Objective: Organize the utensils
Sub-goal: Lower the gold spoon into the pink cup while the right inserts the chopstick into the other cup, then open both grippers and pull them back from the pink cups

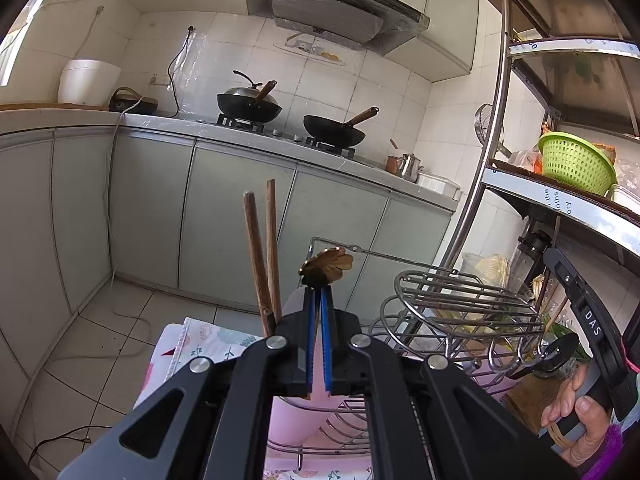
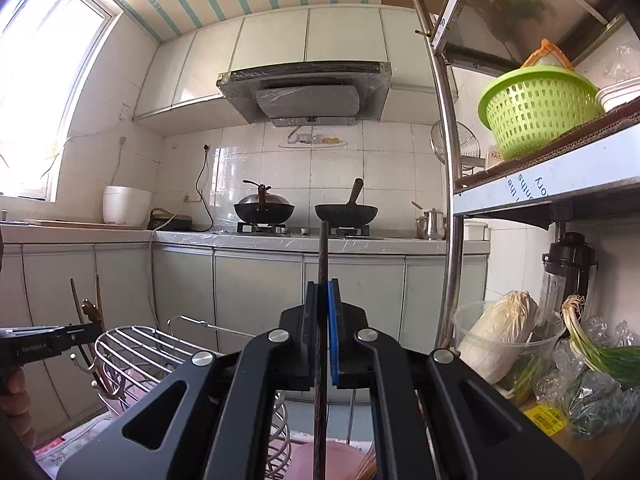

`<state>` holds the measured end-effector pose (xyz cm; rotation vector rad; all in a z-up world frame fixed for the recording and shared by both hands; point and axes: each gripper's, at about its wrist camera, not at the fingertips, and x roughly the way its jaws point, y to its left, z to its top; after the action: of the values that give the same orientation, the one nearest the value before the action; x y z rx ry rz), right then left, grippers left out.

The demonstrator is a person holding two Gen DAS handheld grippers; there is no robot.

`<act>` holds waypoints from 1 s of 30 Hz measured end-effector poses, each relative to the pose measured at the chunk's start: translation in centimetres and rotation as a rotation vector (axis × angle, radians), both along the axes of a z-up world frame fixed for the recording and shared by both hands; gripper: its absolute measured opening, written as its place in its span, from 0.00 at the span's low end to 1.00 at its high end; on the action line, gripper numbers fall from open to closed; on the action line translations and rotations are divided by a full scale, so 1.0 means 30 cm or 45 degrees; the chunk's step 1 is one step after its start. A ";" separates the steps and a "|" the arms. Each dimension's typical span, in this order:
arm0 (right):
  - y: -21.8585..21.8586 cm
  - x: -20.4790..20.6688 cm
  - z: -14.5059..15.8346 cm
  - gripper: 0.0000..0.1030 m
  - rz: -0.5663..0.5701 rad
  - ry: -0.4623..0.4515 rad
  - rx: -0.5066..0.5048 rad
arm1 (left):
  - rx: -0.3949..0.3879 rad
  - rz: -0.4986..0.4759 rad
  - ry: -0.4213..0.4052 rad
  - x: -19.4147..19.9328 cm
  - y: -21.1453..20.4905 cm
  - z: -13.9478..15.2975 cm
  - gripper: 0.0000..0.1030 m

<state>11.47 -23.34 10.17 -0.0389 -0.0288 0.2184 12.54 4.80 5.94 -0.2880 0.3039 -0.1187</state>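
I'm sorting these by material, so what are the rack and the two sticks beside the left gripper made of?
Rack: bare metal wire, probably stainless steel, going by its silvery shine. Sticks: likely wood, brown and matte with faint grain; probably chopsticks.

Wire rack (image 2: 140,344) below left, shelf post (image 2: 452,216) right, open room ahead

Home kitchen, as I read it through both wrist cameras: white-tiled walls, pale cabinets under a stone counter (image 2: 280,242), gas hob carrying two black woks (image 2: 346,212), range hood (image 2: 306,92) overhead. I also log a rice cooker (image 2: 126,205), steel kettle (image 2: 434,223), green colander (image 2: 538,110) on a metal shelf rack (image 2: 560,176), cabbage (image 2: 498,334) and spring onions (image 2: 592,344) below.
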 end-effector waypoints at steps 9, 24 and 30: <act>-0.011 -0.022 -0.022 0.05 0.025 0.185 0.009 | 0.000 -0.033 0.085 0.009 -0.007 -0.012 0.02; -0.064 0.003 0.001 0.05 0.051 0.430 0.071 | 0.070 -0.067 0.195 0.002 -0.050 0.010 0.02; -0.046 -0.010 0.021 0.05 0.086 0.452 0.049 | 0.080 -0.079 0.232 -0.006 -0.070 0.010 0.12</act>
<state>11.16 -24.71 10.81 0.0396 0.3194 0.2899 12.37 2.71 6.24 -0.2278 0.4967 -0.1438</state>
